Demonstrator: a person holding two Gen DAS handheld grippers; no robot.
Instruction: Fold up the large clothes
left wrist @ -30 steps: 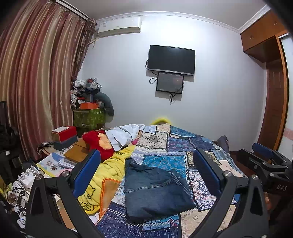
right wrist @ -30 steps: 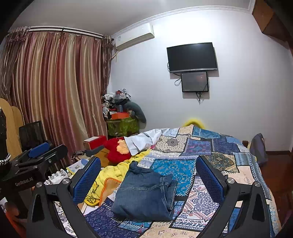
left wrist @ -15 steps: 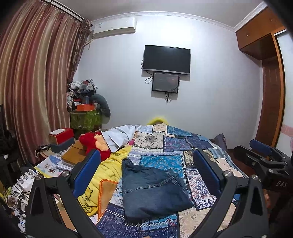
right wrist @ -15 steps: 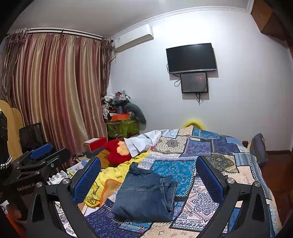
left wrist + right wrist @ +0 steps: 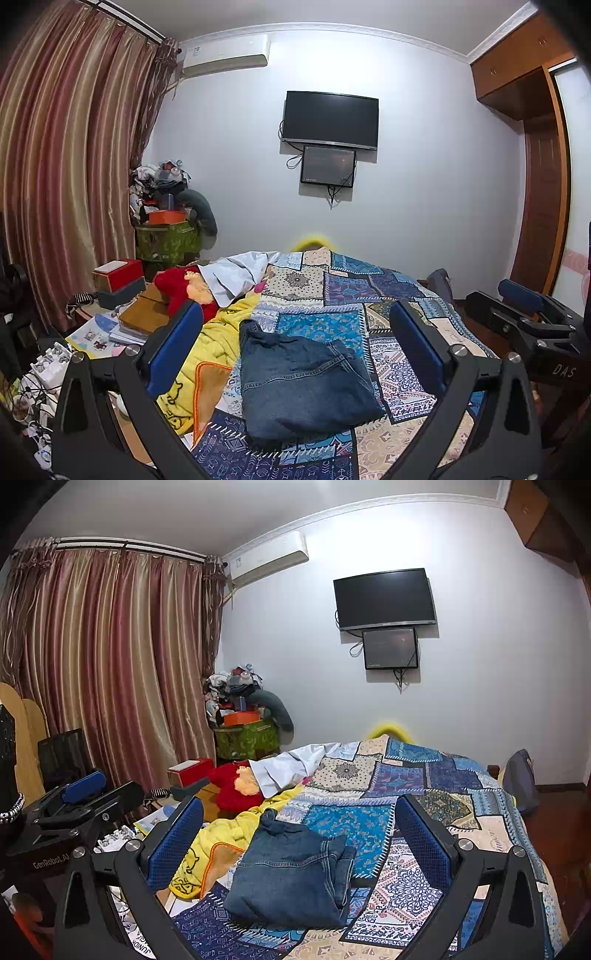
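A pair of dark blue jeans lies folded into a compact stack on the patchwork bedspread, near the bed's front edge. It also shows in the right wrist view. My left gripper is open and empty, held above and in front of the jeans. My right gripper is open and empty too, at about the same height. Each gripper shows at the edge of the other's view: the right gripper at the right edge, the left gripper at the left edge.
A yellow blanket, a red plush toy and a white cloth lie on the bed's left side. Boxes and books crowd the floor at left. A curtain hangs left; a wardrobe stands right.
Both grippers have tilted slightly, so the scene sits a little lower and shifted in view. The jeans have not moved. Both grippers stay open.
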